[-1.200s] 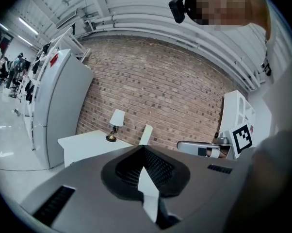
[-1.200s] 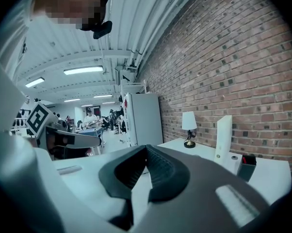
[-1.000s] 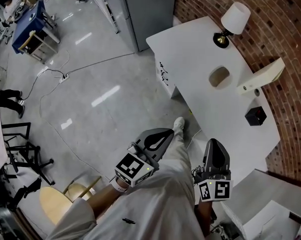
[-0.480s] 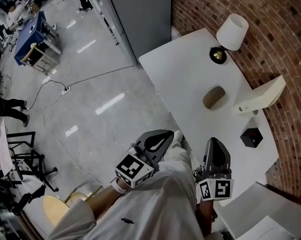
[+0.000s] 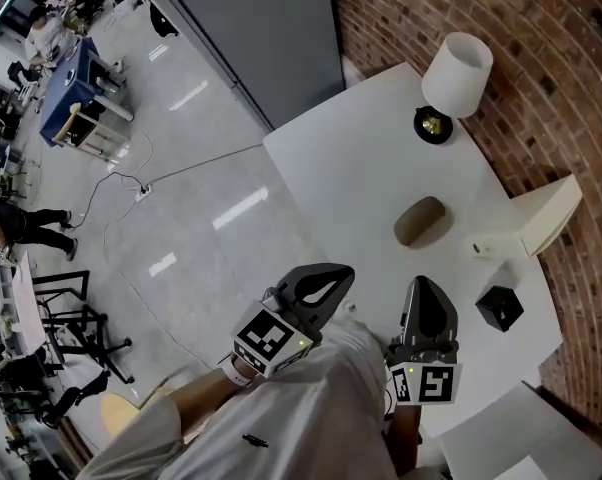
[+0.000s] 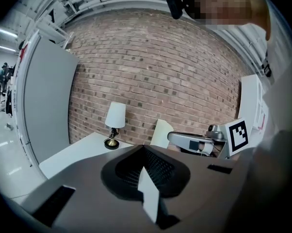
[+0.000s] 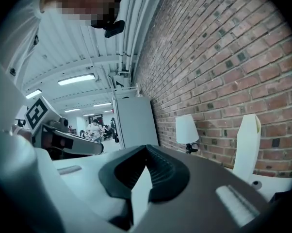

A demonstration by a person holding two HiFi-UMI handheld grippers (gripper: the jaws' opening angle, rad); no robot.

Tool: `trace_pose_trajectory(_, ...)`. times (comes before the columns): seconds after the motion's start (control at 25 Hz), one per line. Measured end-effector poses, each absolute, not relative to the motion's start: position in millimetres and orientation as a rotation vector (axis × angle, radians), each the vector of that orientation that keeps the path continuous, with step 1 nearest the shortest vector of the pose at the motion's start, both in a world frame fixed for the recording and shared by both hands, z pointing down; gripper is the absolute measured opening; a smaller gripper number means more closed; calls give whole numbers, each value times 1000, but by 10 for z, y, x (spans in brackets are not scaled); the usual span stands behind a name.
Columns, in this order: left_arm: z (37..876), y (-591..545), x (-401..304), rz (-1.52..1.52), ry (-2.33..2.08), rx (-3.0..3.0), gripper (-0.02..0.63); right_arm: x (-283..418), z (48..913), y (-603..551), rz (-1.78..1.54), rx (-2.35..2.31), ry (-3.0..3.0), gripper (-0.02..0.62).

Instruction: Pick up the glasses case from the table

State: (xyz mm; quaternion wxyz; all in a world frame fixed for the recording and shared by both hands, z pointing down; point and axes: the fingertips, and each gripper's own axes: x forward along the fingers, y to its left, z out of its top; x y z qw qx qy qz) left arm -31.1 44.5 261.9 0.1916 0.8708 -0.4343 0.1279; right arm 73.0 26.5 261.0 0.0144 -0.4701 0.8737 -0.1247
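On the white table [image 5: 353, 158], toward its right side, the brown glasses case [image 5: 419, 220] lay alone, with the white-shaded lamp [image 5: 453, 83] farther off and a small black box [image 5: 501, 308] nearer, by the right edge. I held both tongs at the table's near edge, well apart from the case. My left gripper [image 5: 341, 274] had its jaws pressed together with nothing between them. My right gripper [image 5: 422, 286] was likewise closed and empty, its tip showing against the tabletop.
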Motion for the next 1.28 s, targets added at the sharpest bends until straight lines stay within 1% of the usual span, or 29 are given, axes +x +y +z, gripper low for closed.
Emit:
trace_pose_trajectory(0.36,2815,-1,-365,392,-1232,2404,2,831,2928,-115,-500,-1531,2706,11)
trace_pose_trajectory(0.64,2781,-264,-403,373,-1159,2451,2,835,3062,-254,-474,-1724,2640,11)
trace_pose_trajectory(0.96,2970,-449,-432,365,-1064,2482,2,740,3166,-365,-490,-1815,2632,11)
trace_pose_trajectory(1.16,3062,-515,-328,335,-949,2517,2,741,3258,-454,-508,-1854,2620,11)
trace_pose_trajectory(1.28,3134,-573,-302,344,-972,2507,2,723,3333,-472,-522,-1868,2623,11)
